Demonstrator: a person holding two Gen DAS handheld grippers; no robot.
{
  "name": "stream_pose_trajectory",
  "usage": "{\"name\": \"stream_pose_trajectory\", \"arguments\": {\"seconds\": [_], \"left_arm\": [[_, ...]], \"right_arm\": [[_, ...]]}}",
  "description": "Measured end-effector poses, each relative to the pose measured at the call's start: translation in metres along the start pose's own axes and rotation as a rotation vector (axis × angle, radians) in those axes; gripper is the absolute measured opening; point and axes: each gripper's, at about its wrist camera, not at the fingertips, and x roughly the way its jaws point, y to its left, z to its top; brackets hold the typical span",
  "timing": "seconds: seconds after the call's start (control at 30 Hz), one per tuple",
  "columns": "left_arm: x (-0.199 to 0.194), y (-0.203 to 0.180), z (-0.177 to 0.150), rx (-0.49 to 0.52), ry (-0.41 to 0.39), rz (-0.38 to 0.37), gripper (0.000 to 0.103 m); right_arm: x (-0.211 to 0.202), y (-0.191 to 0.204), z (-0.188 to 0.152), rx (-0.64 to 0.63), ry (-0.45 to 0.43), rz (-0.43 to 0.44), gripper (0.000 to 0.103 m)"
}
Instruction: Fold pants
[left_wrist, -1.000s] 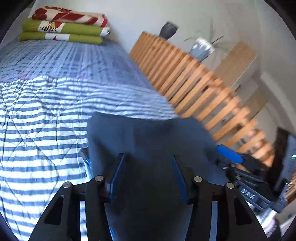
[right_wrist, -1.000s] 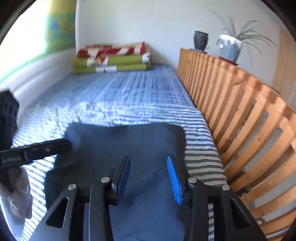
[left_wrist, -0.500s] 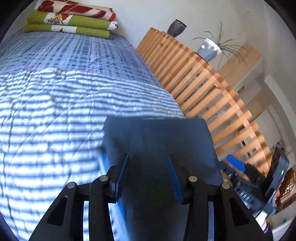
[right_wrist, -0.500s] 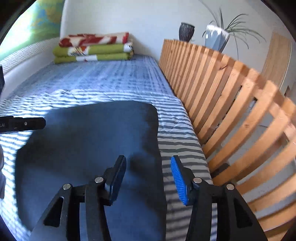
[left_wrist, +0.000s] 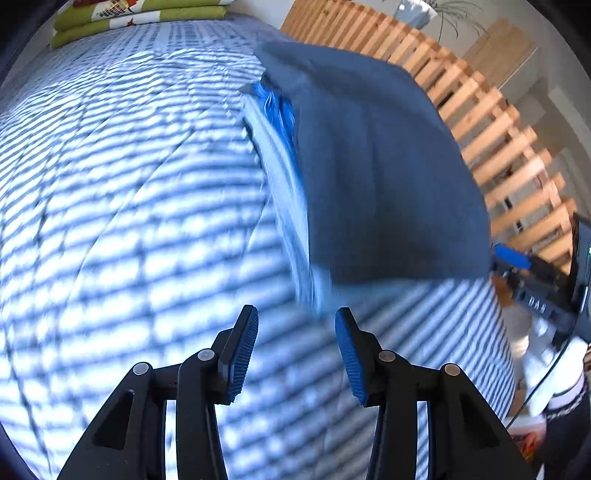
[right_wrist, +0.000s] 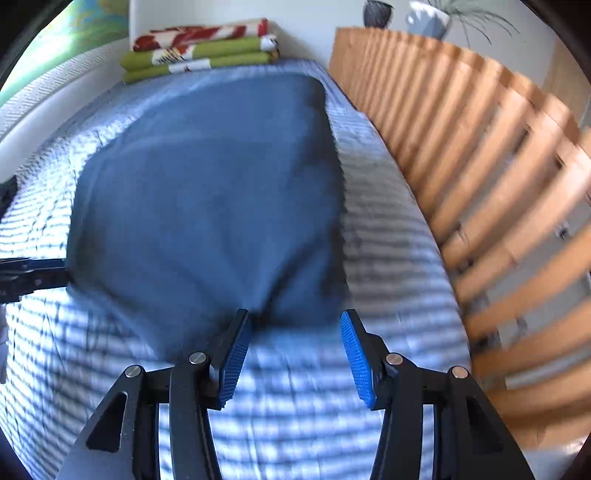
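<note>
The dark blue pants (left_wrist: 380, 177) lie folded into a flat rectangle on the striped bedspread (left_wrist: 129, 206); their layered edge shows bright blue on the left side. My left gripper (left_wrist: 297, 323) is open, just short of the near left corner, nothing between its pads. In the right wrist view the pants (right_wrist: 210, 199) fill the middle of the bed, and my right gripper (right_wrist: 293, 325) is open at their near edge. The right gripper (left_wrist: 517, 258) also shows at the far right of the left wrist view. The left gripper (right_wrist: 33, 275) pokes in from the left.
A slatted wooden rail (right_wrist: 480, 177) runs along the right side of the bed. Folded green and red-white blankets (right_wrist: 199, 48) are stacked at the head. Potted plants (right_wrist: 428, 14) stand on the ledge behind the rail. A white wall (right_wrist: 44, 107) borders the left side.
Both grippers have pulled back toward the near edge of the pants, off the cloth, and their jaws have widened. The pants lie still.
</note>
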Motion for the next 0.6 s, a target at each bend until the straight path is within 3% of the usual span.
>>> {"name": "stream_pose_trajectory", "arguments": {"seconds": [0.07, 0.27, 0.33, 0.4, 0.47, 0.6], "left_arm": [[-0.022, -0.004, -0.022, 0.004, -0.011, 0.003, 0.047], [-0.099, -0.025, -0.087, 0.043, -0.091, 0.051, 0.048], [-0.127, -0.036, -0.113, 0.066, -0.136, 0.087, 0.051], [-0.145, -0.042, -0.129, 0.066, -0.148, 0.071, 0.055], [-0.163, -0.048, -0.151, 0.059, -0.149, 0.061, 0.056], [-0.201, -0.057, -0.196, 0.073, -0.188, 0.11, 0.057]], "right_arm": [[-0.017, -0.001, -0.013, 0.009, -0.012, -0.018, 0.045], [-0.08, 0.011, -0.056, 0.078, -0.035, 0.035, 0.045], [-0.105, 0.029, -0.074, 0.075, -0.059, 0.035, 0.045], [-0.129, 0.047, -0.091, 0.077, -0.091, 0.05, 0.047], [-0.152, 0.067, -0.109, 0.081, -0.118, 0.076, 0.047], [-0.193, 0.107, -0.145, 0.087, -0.156, 0.119, 0.047]]}}
